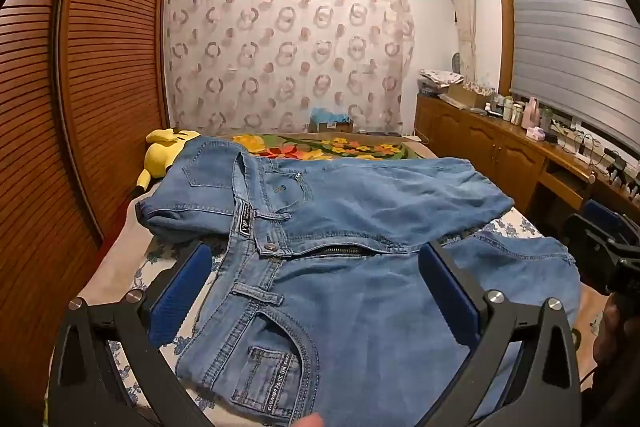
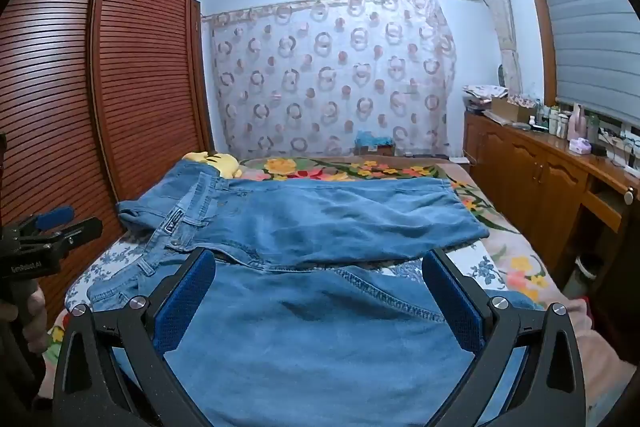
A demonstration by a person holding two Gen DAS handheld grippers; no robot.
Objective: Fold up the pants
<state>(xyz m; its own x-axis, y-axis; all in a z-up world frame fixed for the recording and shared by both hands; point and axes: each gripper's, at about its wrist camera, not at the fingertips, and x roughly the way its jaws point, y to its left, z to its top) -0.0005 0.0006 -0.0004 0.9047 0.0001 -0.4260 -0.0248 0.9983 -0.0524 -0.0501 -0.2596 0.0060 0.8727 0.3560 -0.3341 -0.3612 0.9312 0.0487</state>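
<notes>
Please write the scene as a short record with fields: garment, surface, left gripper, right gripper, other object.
garment: blue jeans, spread flat, zipper open
surface: bed with floral sheet
left gripper: open, above the waistband, holding nothing
right gripper: open, above a jeans leg, holding nothing
other object: yellow plush toy beyond the jeans, by the wardrobe

Pants [image 1: 340,211] on bed [image 1: 120,259]; plush toy [image 1: 164,151] behind, wardrobe [image 1: 80,87] left.

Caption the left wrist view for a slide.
Open left gripper hovers over the waistband of blue jeans spread on a bed, yellow plush toy behind.
</notes>
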